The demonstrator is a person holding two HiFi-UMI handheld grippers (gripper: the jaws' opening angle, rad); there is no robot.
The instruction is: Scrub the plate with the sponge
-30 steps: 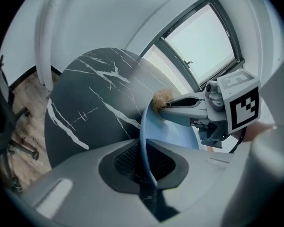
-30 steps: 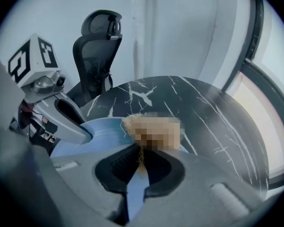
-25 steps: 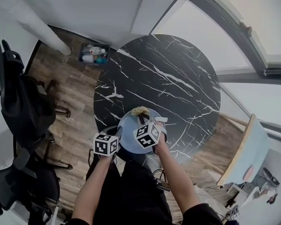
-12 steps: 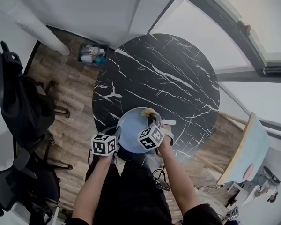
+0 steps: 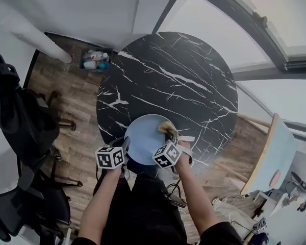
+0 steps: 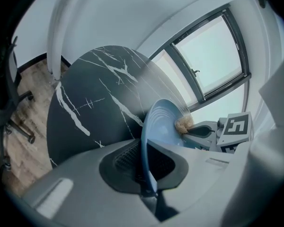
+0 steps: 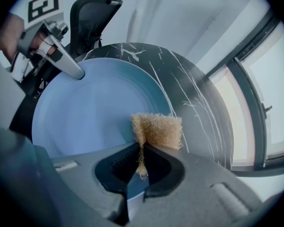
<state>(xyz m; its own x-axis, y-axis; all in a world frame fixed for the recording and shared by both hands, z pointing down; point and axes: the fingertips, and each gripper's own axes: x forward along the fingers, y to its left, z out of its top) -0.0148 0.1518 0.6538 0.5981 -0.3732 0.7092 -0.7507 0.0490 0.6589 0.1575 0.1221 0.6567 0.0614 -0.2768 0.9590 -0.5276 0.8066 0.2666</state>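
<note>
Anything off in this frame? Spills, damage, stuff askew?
Nothing spilled or broken. One small oddity: the sponge is pinched folded in the right gripper, so it sits bunched near the rim of the plate rather than flat. The left gripper clamps the plate's rim, close to the near edge of the table.

Marble table [image 5: 188,70], black office chair [image 5: 21,120]

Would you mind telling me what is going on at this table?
A person at the round black marbled table works with two handheld grippers. The left gripper is clamped on the rim of the pale blue plate. The right gripper pinches a tan fibrous sponge at the plate's edge.
</note>
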